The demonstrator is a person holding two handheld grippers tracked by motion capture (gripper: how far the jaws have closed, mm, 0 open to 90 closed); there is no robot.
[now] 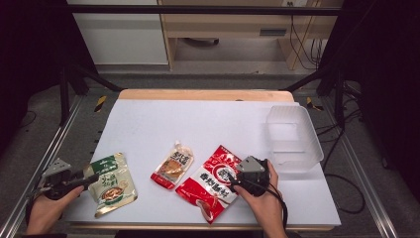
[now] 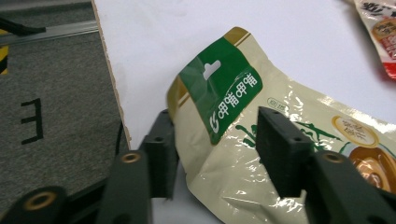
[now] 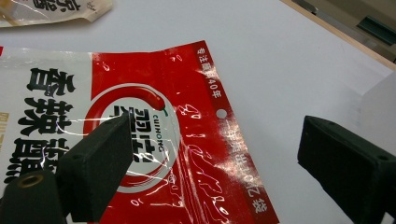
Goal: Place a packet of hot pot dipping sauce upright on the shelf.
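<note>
A green-topped cream snack pouch (image 1: 113,186) lies at the white table's front left. My left gripper (image 1: 94,177) comes in from the left, low at the table edge. In the left gripper view its jaws (image 2: 219,149) stand apart around the pouch's (image 2: 233,93) near left corner, with the foil wrinkled between them and no pad clearly pressing. A large red pouch (image 1: 210,186) lies front centre. My right gripper (image 1: 232,181) hovers open at its right edge. In the right gripper view one finger (image 3: 100,163) hangs over the red pouch (image 3: 187,116) and the other over bare table.
A small orange pouch (image 1: 173,166) lies between the two bigger ones. A clear plastic bin (image 1: 293,139) stands at the right side of the table (image 1: 198,119). Beyond the left edge the grey floor (image 2: 56,116) drops away.
</note>
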